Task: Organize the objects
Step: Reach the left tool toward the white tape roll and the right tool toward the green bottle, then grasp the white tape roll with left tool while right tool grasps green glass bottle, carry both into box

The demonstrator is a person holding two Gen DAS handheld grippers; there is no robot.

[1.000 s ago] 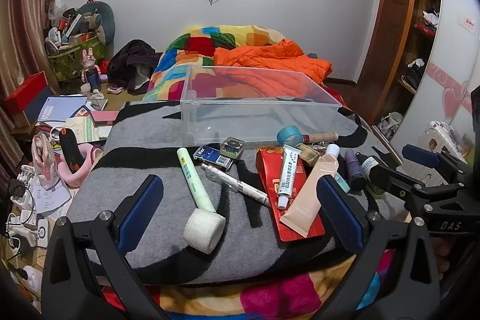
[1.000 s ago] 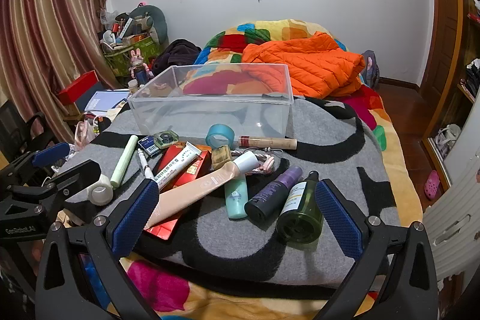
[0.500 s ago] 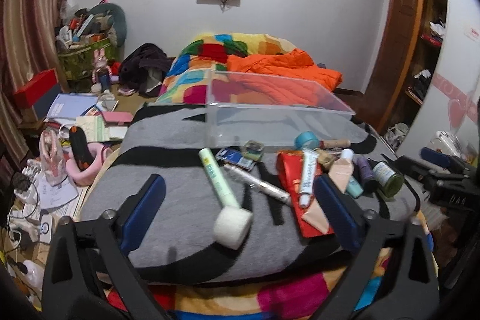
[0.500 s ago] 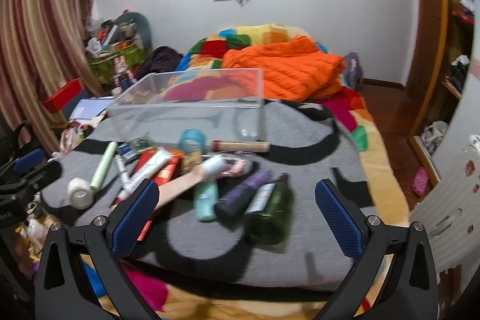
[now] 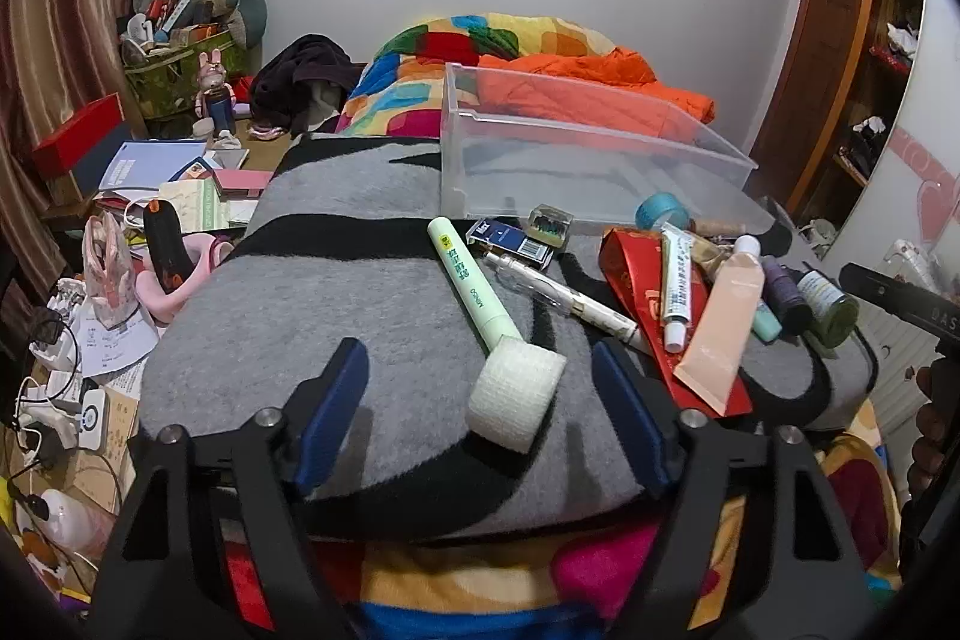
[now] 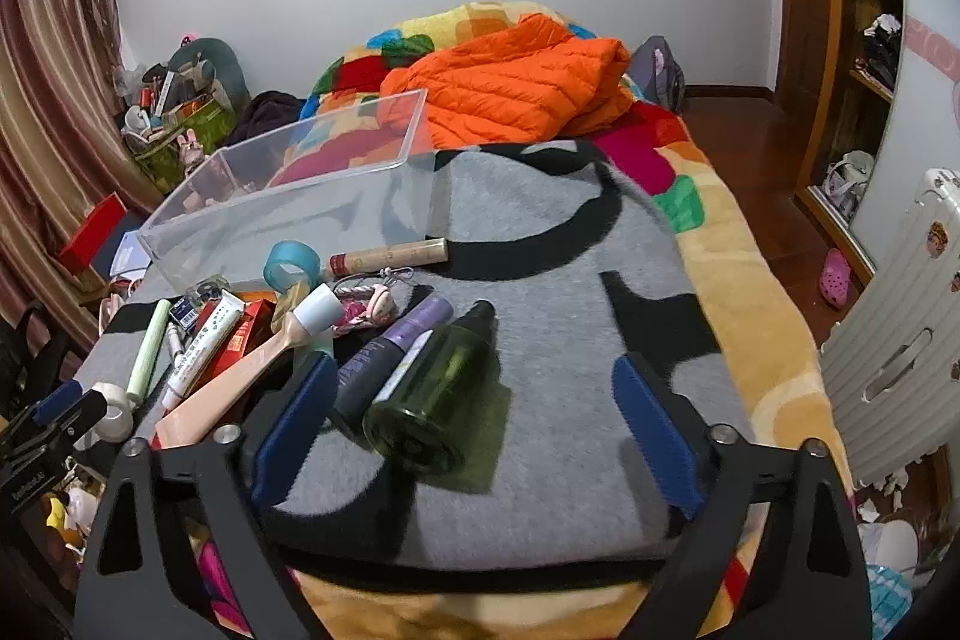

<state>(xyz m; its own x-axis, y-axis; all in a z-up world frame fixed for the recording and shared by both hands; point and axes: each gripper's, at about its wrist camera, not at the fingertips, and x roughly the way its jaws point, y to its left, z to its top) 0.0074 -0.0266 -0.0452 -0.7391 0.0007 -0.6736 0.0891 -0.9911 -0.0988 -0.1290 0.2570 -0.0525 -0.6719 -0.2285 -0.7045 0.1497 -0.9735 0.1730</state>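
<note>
Bedroom, mid-tidy: left gripper (image 5: 480, 412) is spread, jaws just narrowing around a white gauze roll (image 5: 517, 399) w/o touching it yet. Right gripper (image 6: 474, 424) is also spread and just narrowing; the green bottle (image 6: 432, 394) lies on its side between the jaws, untouched. Both sit on the grey blanket (image 6: 540, 244), near edge, clear bin (image 5: 576, 160) beyond. Roll looks soft, light: pinch across its sides. Bottle prob. slick, apt to roll: take it mid-body.
</note>
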